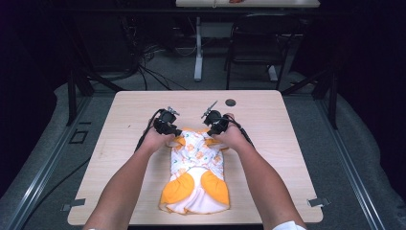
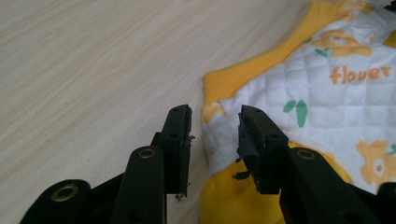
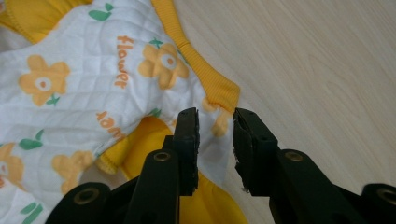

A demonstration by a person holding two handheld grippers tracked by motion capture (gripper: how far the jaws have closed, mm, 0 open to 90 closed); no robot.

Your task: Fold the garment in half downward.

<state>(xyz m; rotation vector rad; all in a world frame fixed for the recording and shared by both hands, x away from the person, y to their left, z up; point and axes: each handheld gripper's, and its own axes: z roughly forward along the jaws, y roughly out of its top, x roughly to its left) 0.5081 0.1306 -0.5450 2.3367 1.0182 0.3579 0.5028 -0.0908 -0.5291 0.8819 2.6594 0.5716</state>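
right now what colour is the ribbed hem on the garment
Yellow-orange, edging the white flower-print garment; the hem shows best in the left gripper view.

High view looks down; both close gripper views share the garment [image 1: 195, 163].

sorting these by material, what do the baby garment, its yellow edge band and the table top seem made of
Garment: soft quilted fabric, matte, diamond stitching visible, likely cotton. Yellow edge band: ribbed knit, fine parallel ridges. Table top: pale wood-grain surface, smooth, possibly laminate.
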